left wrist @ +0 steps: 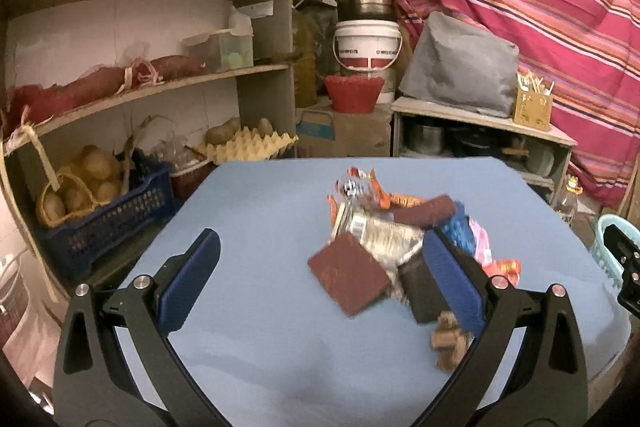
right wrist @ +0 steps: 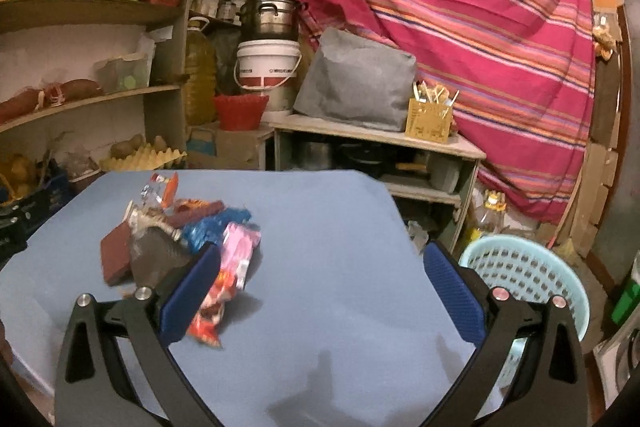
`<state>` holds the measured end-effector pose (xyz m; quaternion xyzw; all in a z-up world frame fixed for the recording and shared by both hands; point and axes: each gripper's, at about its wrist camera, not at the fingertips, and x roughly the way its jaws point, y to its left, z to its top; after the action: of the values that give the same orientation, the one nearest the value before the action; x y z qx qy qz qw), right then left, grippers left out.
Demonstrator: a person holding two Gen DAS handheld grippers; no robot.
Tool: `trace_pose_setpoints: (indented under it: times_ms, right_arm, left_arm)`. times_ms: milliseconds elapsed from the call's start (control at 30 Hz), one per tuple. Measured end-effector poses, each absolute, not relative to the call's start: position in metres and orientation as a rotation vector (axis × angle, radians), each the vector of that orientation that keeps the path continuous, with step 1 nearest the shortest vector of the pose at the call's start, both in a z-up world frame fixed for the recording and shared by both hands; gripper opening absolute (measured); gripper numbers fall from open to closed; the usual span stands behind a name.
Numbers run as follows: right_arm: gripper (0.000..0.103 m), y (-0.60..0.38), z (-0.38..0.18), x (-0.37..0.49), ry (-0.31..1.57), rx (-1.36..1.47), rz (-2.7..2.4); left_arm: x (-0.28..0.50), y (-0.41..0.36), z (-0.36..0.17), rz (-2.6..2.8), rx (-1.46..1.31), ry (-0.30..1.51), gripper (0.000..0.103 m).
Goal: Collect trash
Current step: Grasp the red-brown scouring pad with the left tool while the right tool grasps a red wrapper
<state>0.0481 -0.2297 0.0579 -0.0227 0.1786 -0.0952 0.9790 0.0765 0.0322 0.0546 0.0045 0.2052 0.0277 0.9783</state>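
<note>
On blue table (left wrist: 260,211), two maroon pads (left wrist: 349,273).

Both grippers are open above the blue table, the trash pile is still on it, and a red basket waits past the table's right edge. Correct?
Not quite: the basket is light blue, not red, as the right wrist view shows. The rest holds: left gripper and right gripper open, trash pile on the table.

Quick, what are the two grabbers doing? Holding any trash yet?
Left gripper: open, holding nothing, beside the trash pile.
Right gripper: open, holding nothing, above the blue table.
</note>
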Motion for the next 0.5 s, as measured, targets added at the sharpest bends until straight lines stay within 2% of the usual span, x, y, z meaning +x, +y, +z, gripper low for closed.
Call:
trace_pose_setpoints:
  times_ms: [200, 500]
  right_arm:
    - [0.099, -0.228, 0.065, 0.071, 0.330, -0.061, -0.213]
    - [0.099, -0.238, 0.035, 0.091, 0.396, -0.053, -0.236]
  left_arm:
    - [0.098, 0.037, 0.054, 0.085, 0.004, 0.408, 0.098]
    - [0.125, 0.054, 0.026, 0.127, -0.006, 0.503, 0.098]
